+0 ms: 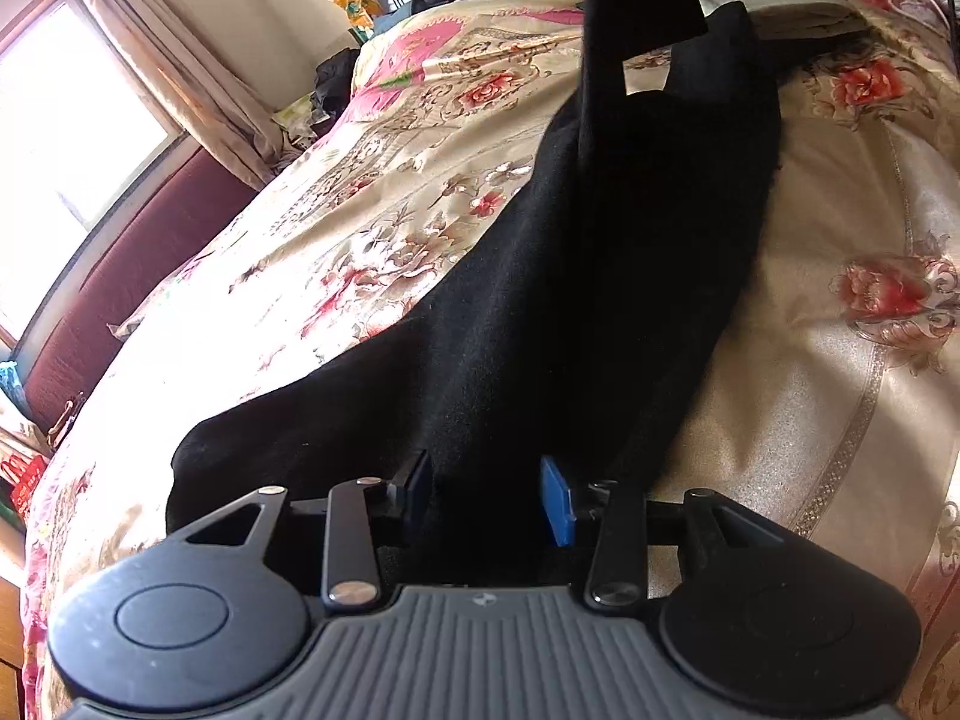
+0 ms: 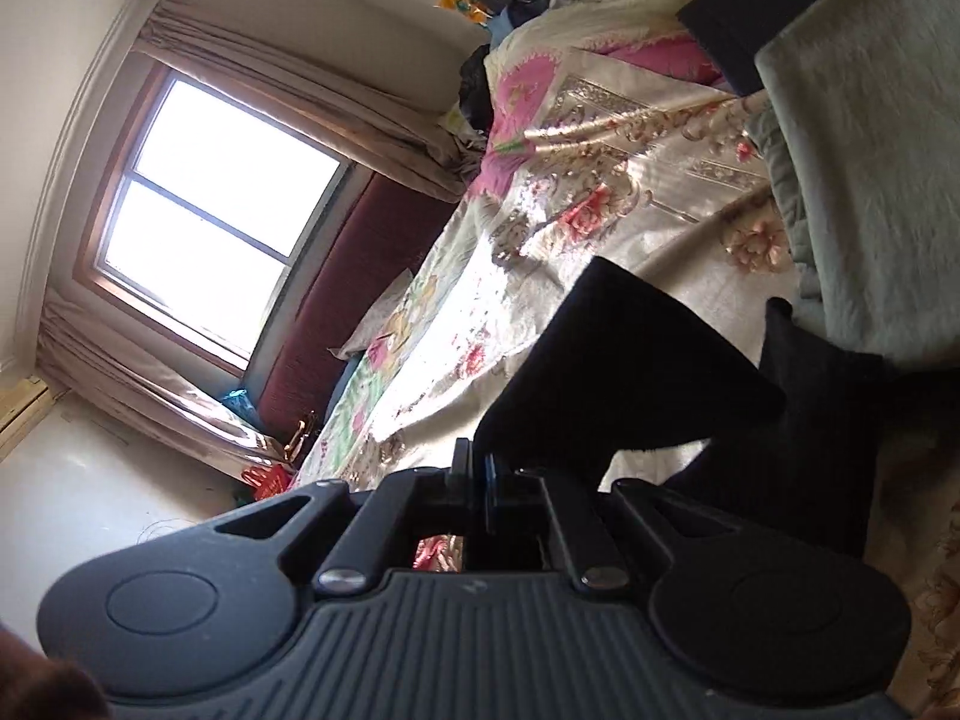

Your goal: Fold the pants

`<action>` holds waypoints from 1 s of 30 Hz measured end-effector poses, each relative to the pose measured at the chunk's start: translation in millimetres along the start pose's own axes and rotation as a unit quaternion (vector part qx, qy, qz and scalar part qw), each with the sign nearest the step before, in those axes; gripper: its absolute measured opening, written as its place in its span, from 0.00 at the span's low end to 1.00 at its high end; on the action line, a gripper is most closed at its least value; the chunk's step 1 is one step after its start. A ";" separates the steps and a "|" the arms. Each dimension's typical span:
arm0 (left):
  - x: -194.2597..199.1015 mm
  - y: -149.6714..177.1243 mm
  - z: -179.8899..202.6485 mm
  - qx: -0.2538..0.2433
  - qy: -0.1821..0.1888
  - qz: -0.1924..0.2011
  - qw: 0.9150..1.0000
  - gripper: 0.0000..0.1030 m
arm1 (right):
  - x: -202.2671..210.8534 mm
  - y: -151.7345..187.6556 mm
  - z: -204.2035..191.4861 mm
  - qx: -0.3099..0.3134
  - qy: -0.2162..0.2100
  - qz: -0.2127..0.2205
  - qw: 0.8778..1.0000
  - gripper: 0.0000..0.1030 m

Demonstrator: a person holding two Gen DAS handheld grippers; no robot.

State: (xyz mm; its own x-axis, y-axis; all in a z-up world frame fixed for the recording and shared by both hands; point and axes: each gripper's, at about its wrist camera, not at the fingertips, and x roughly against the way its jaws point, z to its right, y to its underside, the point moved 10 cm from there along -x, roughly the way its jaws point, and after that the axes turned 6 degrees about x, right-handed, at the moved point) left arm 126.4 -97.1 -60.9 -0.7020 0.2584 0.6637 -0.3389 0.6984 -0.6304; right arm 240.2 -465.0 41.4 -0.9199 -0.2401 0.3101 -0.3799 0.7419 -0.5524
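- The black pants (image 1: 540, 312) lay stretched out along the bed's floral bedspread (image 1: 336, 228), running from right in front of the left gripper (image 1: 491, 495) away toward the far end of the bed.
- The left gripper's jaws stood apart, blue pads facing each other, with dark cloth lying in the gap between them; the pads were not pressed on it, as far as the left wrist view showed.
- At the far end, one strip of the pants rose off the bed toward the top edge of that view, lifted clear of the rest.
- Over on the right wrist view, the right gripper (image 2: 474, 468) had its jaws drawn together to a thin slit, and the black cloth of the pants (image 2: 630, 372) fanned out from just beyond the tips.
- Whether the cloth was actually pinched there, I could not tell for certain; the fabric started right at the closed tips.
- A grey-green blanket (image 2: 864, 168) sat folded on the bed beside the pants, touching their far edge.
- A bright window (image 2: 222, 210) with beige curtains (image 2: 336, 114) filled the wall beside the bed.
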 end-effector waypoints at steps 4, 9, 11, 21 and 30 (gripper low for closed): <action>8.9 -5.0 -13.2 0.000 -0.019 0.010 1.000 0.55 | 17.6 -15.3 -50.8 0.036 -0.053 0.019 0.998 0.05; 14.2 2.0 -18.4 0.016 -0.026 0.016 0.999 0.59 | 26.4 -8.9 -36.6 0.050 -0.012 0.022 0.998 0.05; 13.0 6.5 -13.3 0.012 -0.022 0.012 1.000 0.59 | 22.8 -5.5 -17.6 0.031 0.013 0.009 0.999 0.05; 11.9 9.3 8.6 0.007 0.002 0.016 1.000 0.59 | 67.3 -6.3 -10.1 0.075 0.051 0.019 0.996 0.08; 14.2 4.5 21.4 -0.014 0.005 0.012 1.000 0.60 | 36.1 54.1 101.6 -0.051 0.126 -0.031 0.990 0.31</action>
State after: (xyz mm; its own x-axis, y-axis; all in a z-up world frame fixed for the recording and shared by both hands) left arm 101.6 -104.5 -62.9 -0.7039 0.2822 0.6519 -0.3041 0.7096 -0.6356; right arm 176.5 -497.1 -55.9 -0.8371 -0.1331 0.5306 -0.4106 0.7937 -0.4488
